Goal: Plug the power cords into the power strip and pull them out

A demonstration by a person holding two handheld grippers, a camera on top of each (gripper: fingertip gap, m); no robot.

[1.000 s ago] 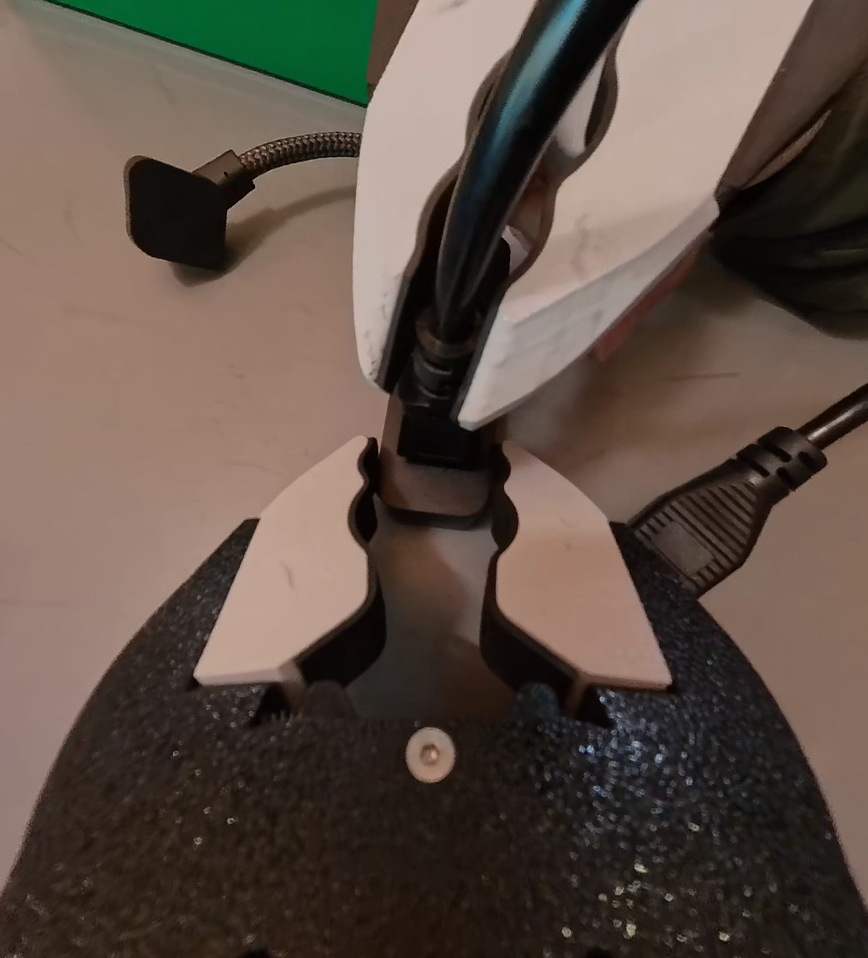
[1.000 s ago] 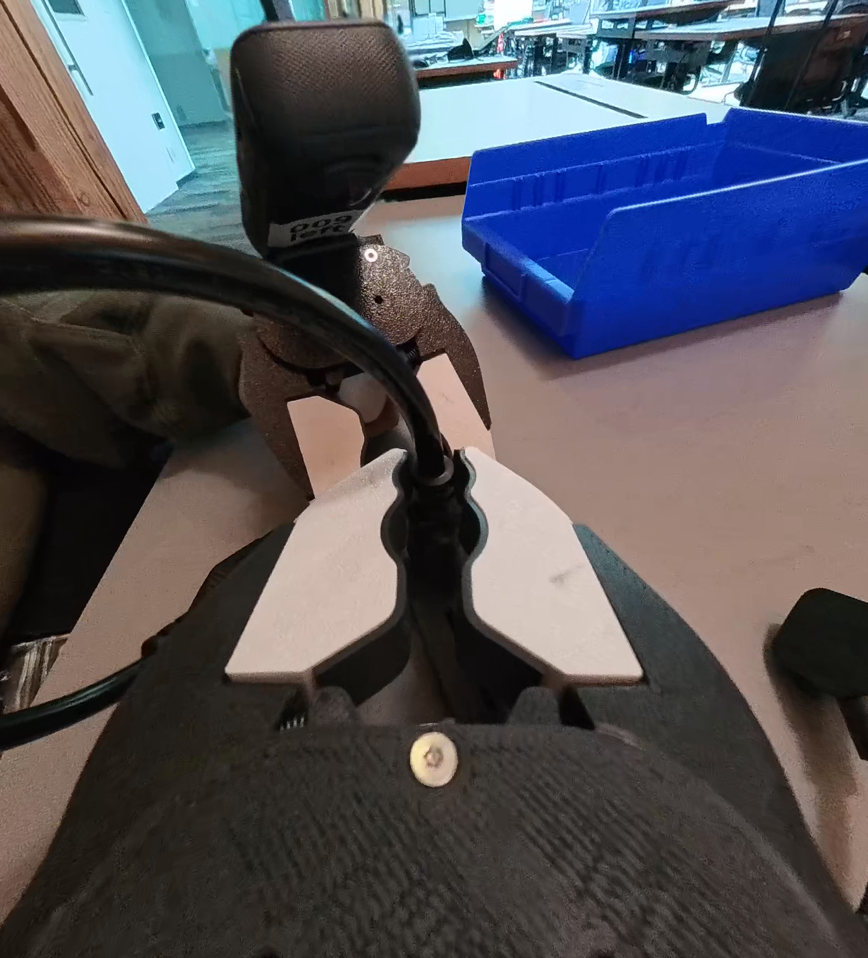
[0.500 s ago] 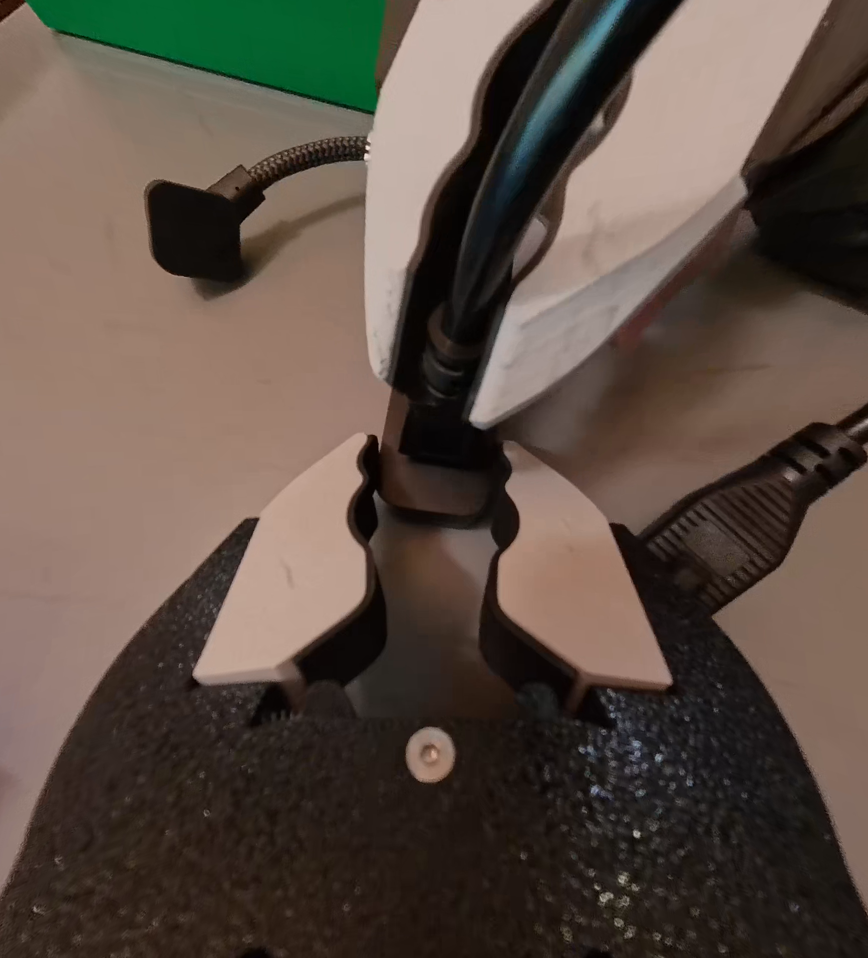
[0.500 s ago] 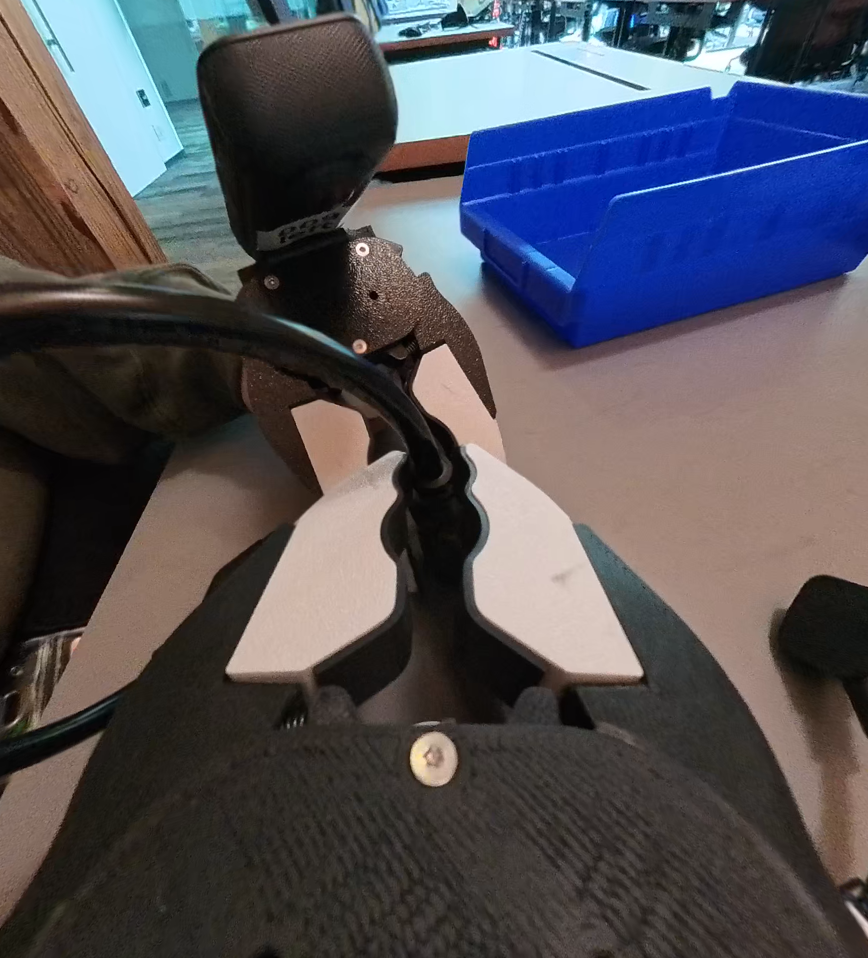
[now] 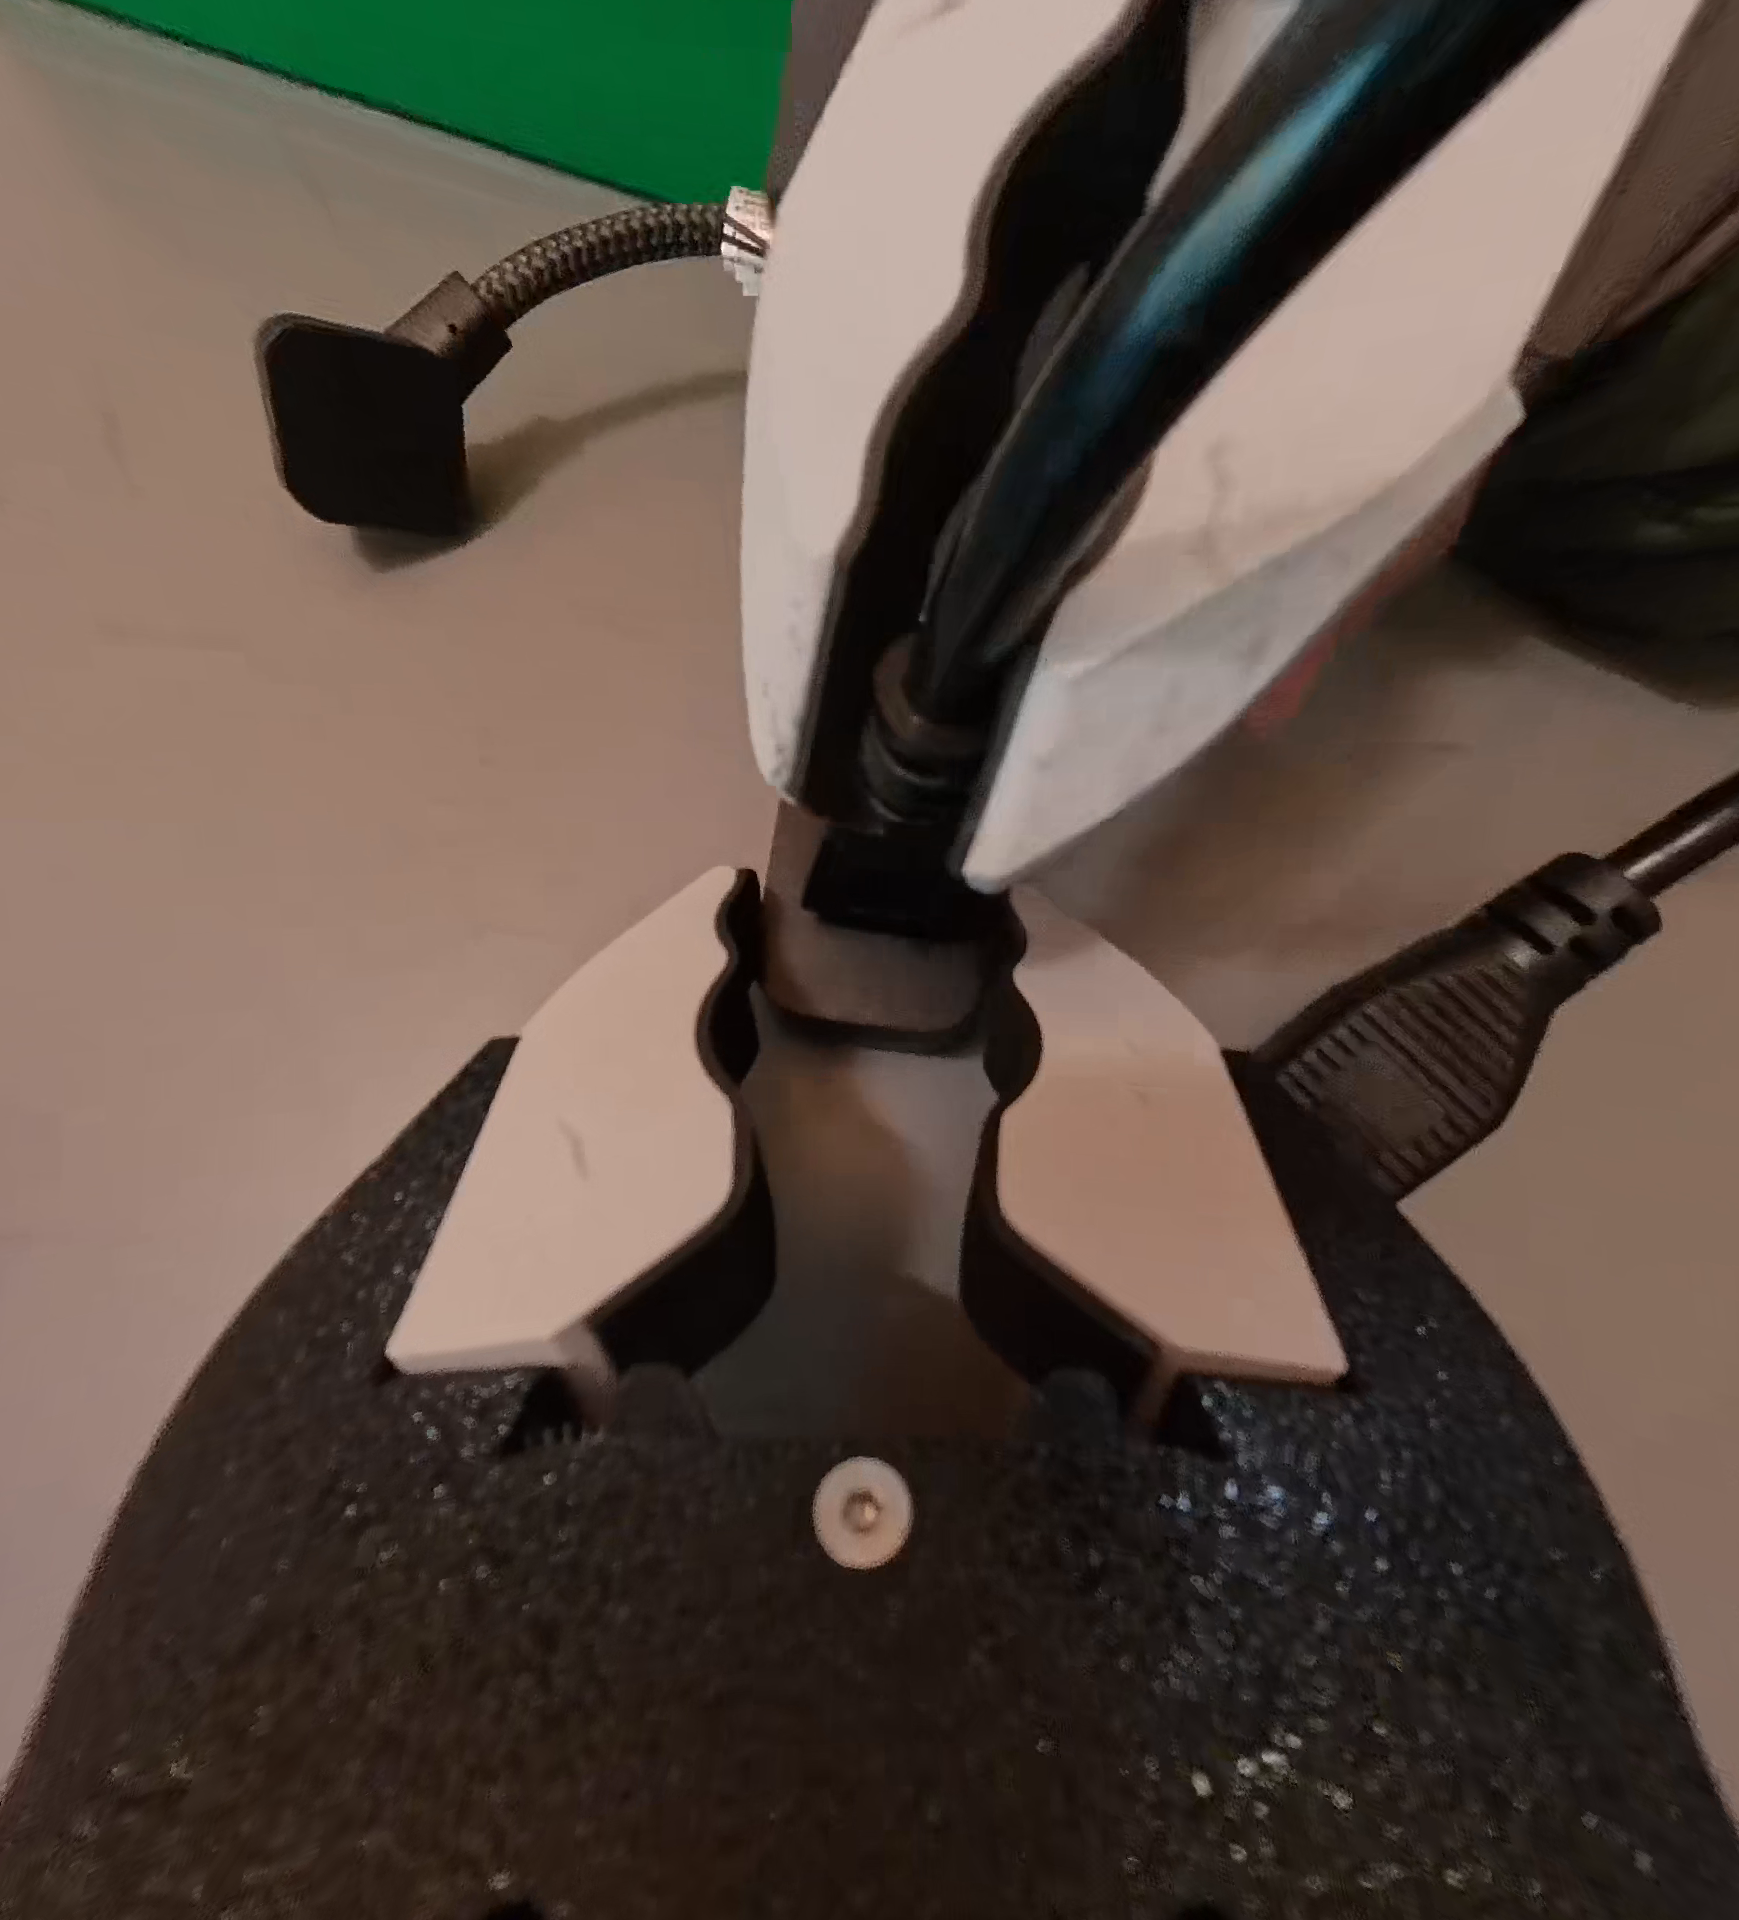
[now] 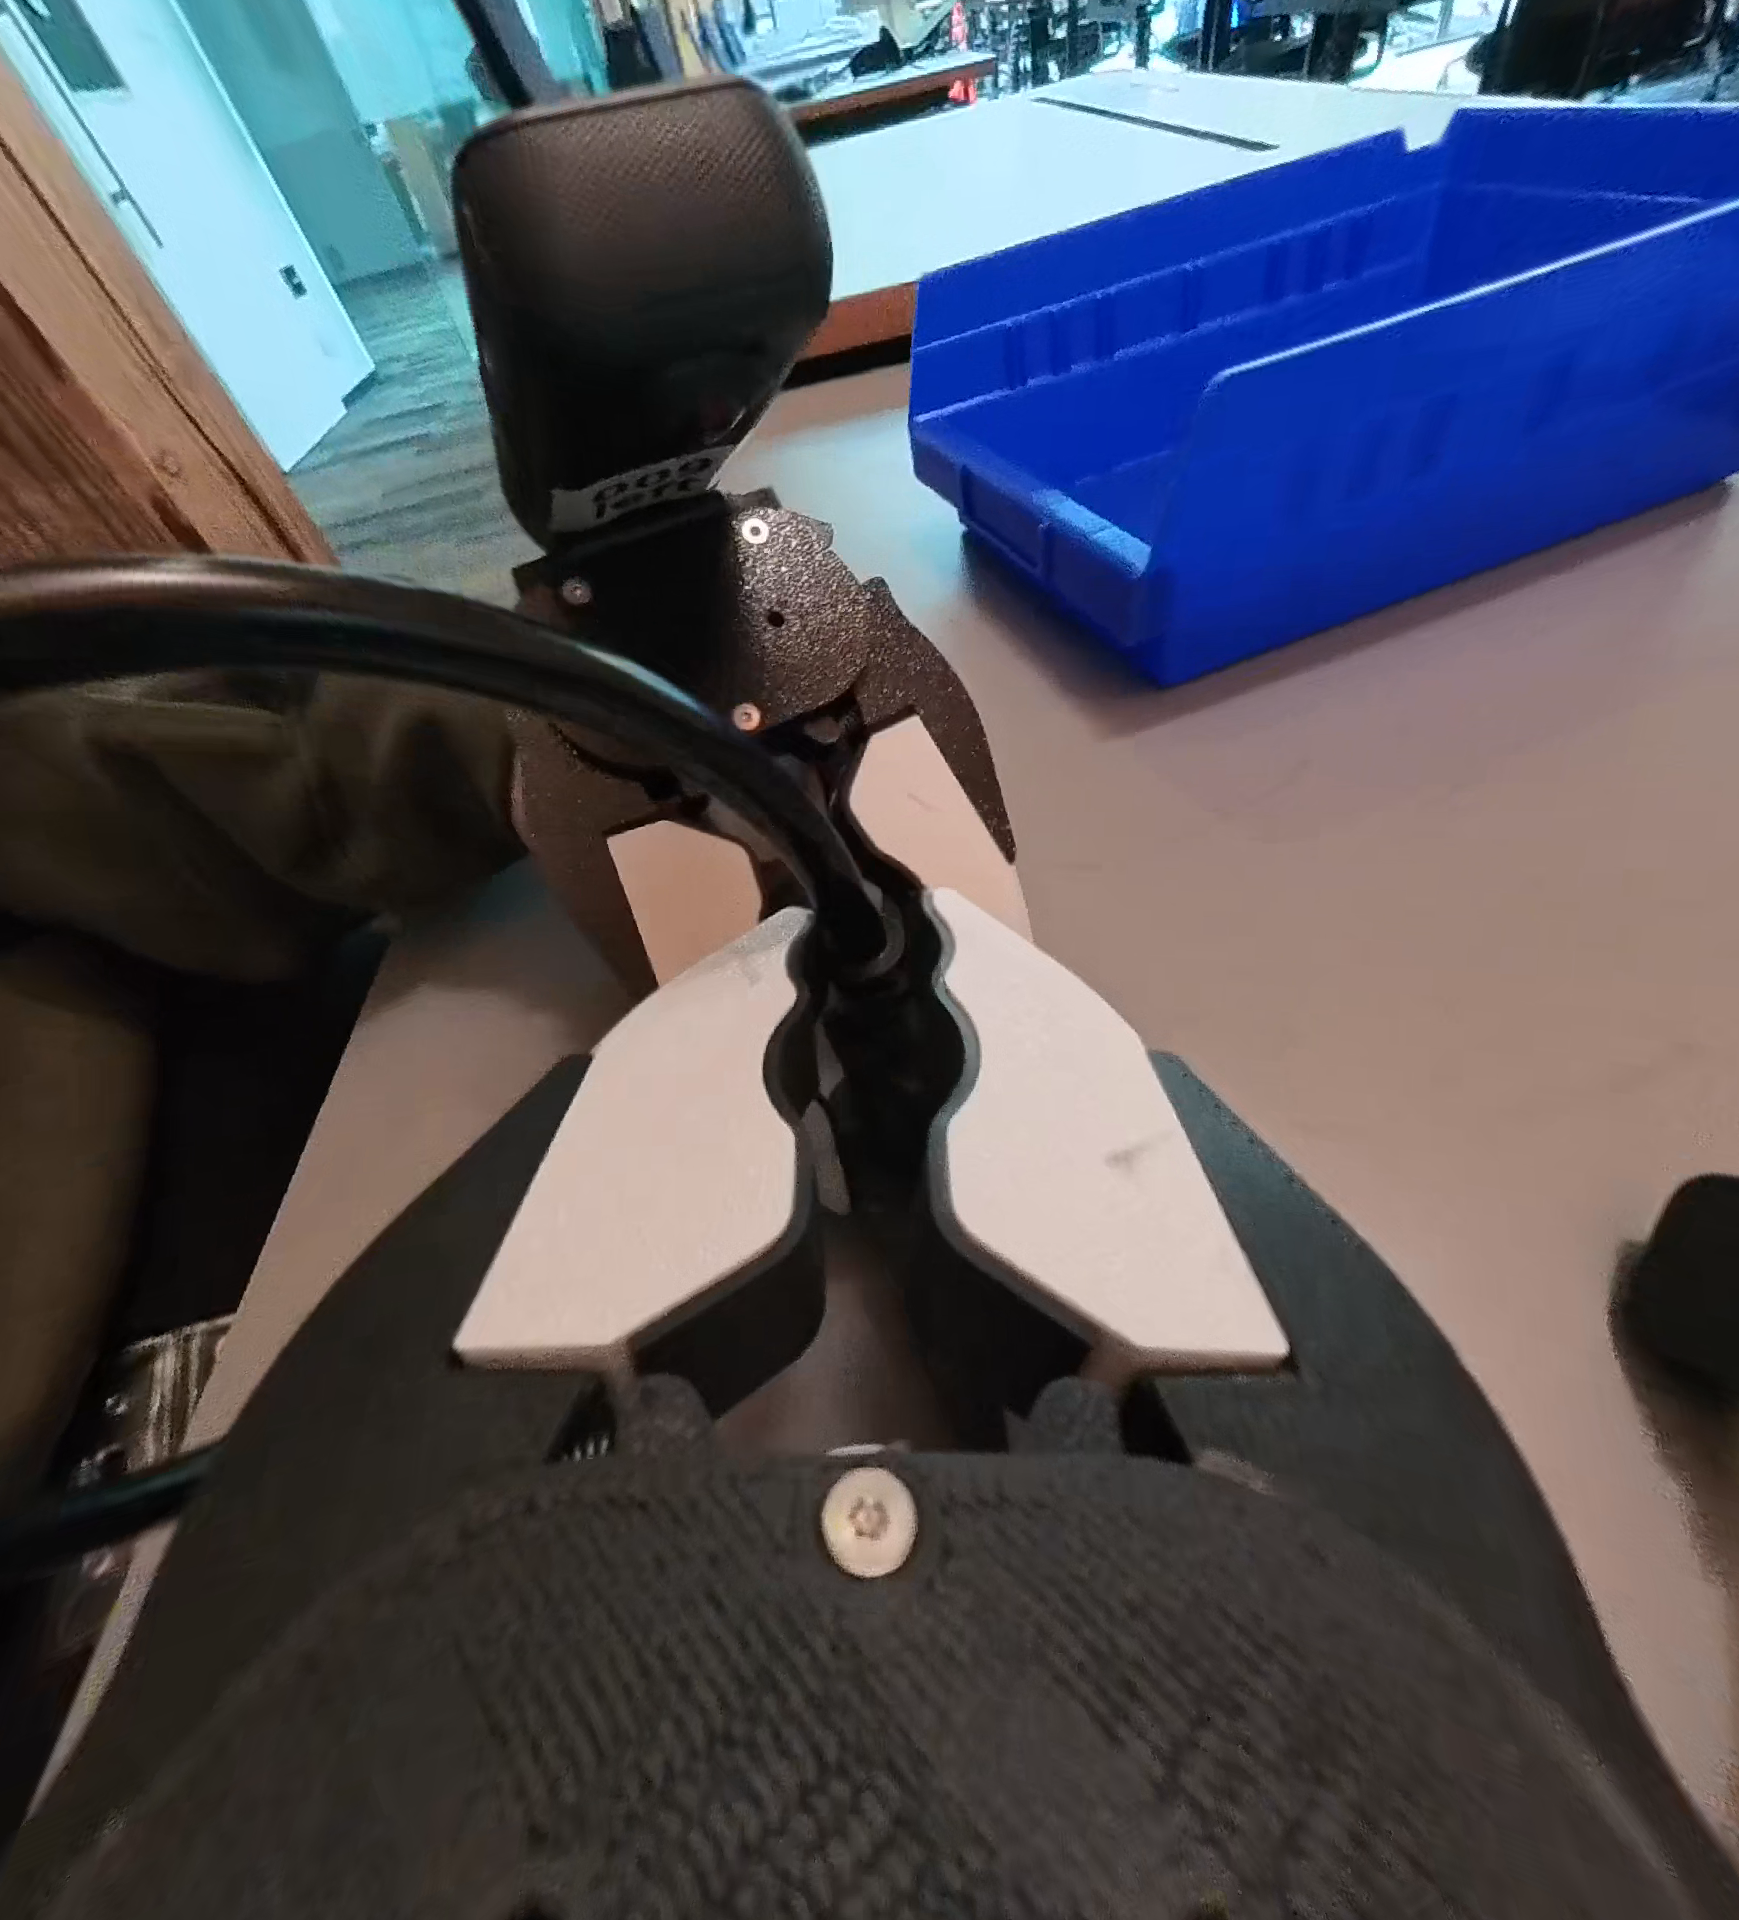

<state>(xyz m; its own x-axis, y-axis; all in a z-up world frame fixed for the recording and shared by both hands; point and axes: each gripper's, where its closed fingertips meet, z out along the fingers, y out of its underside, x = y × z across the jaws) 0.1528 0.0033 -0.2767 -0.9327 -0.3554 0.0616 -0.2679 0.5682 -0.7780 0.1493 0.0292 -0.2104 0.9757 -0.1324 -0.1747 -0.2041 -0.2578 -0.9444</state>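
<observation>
Item: power strip, grey, rounded end, pinched between the jaws of my left gripper, at 12 o'clock in my left wrist view.

Item: black plug, ribbed collar, seated against the strip's end. My right gripper comes down from 12 o'clock, jaws closed on the plug; its glossy black cord runs up between the white fingers.

Item: second black plug, ridged grip, lying on the tabletop at 3 o'clock, just beside my left jaw.

Item: flat black plug on a braided cable, at 10 o'clock, well apart.

Item: blue bin, at 1 o'clock in my right wrist view, well apart.

Room: bare tabletop at 9 o'clock in the left view; in the right view, bare between bin and jaws. Tabletop edge at 8 o'clock, under the looping cord.
</observation>
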